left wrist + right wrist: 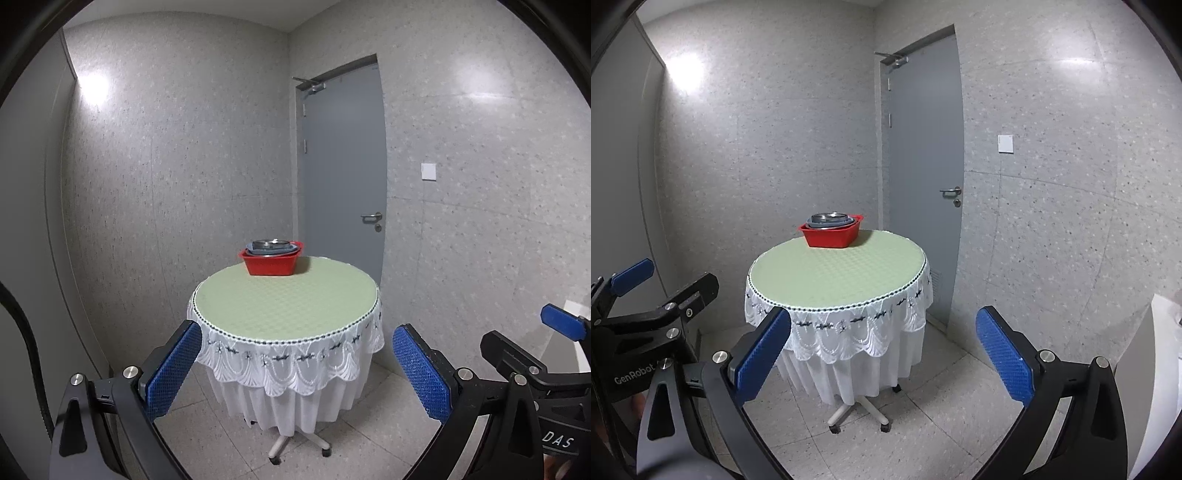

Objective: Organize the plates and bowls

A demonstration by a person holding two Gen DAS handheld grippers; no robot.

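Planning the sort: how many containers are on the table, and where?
1 red tub for certain, at the table's far edge. Nested inside it are a blue-grey dish and a metal bowl on top; more may be hidden beneath.

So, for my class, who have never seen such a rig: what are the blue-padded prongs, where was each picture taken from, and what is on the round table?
No robot here: a person holds a two-finger gripper in each hand, each with a camera looking along its fingers. One picture is from the left gripper, the other from the right gripper. Both are open and hold nothing. Ahead stands a round table with a green top and lace cloth. On its far side sits a red tub holding stacked dishes.
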